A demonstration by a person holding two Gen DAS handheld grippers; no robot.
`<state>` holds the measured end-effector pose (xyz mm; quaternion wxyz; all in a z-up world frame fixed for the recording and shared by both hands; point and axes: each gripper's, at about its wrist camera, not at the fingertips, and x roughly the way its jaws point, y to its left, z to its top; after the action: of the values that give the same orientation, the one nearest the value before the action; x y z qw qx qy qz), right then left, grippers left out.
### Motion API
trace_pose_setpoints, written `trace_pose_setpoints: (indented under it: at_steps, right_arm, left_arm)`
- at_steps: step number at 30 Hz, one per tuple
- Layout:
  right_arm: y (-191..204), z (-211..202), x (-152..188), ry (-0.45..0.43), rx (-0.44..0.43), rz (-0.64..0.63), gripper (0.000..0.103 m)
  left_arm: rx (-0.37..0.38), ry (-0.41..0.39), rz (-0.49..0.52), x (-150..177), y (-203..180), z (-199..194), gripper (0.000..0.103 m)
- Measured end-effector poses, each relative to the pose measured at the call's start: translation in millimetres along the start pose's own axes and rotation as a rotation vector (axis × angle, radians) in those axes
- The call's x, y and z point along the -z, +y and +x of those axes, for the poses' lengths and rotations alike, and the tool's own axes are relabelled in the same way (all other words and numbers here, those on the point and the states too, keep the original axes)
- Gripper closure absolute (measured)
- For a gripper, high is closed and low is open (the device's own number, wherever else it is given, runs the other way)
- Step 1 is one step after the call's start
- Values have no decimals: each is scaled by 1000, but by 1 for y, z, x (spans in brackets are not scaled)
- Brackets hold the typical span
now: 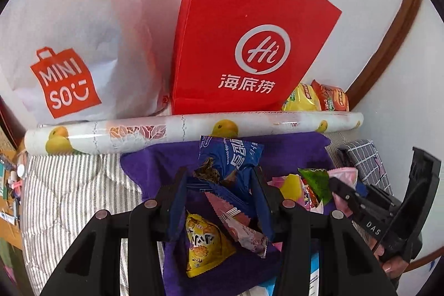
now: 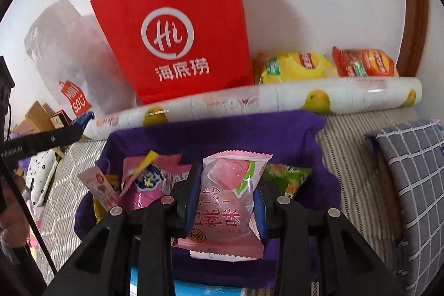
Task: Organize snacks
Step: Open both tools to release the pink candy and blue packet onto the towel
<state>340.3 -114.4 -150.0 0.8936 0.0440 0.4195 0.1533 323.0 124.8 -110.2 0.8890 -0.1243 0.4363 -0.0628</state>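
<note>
My left gripper (image 1: 219,176) is shut on a blue cookie packet (image 1: 230,157) and holds it over the purple cloth (image 1: 291,149). Below it lie a yellow snack packet (image 1: 202,246) and a pink wafer packet (image 1: 238,224). My right gripper (image 2: 229,179) is shut on a pink peach-flavour packet (image 2: 230,201) above the same purple cloth (image 2: 222,135). Around it lie a pink candy packet (image 2: 147,185) and a green packet (image 2: 285,176). The right gripper also shows in the left wrist view (image 1: 341,187), holding the pink packet (image 1: 344,174).
A red paper bag (image 1: 244,40) and a white Miniso bag (image 1: 69,46) stand against the wall behind a rolled fruit-print sheet (image 1: 166,129). Yellow (image 2: 294,67) and red (image 2: 363,63) chip bags lie by the red bag (image 2: 172,27). A grey checked cushion (image 2: 413,171) lies right.
</note>
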Motion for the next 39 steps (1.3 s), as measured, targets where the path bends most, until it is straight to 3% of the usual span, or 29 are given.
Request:
trace_pose_setpoints:
  at_steps: [15, 29, 39]
  right_arm:
    - [6, 19, 8, 89, -15, -30, 69]
    - [6, 18, 9, 87, -15, -40, 69]
    - [3, -5, 1, -14, -92, -10, 51]
  left_arm:
    - [27, 82, 29, 12, -23, 28, 60]
    - [-13, 157, 64, 21, -34, 52, 60]
    - [-1, 173, 63, 21, -34, 53, 57]
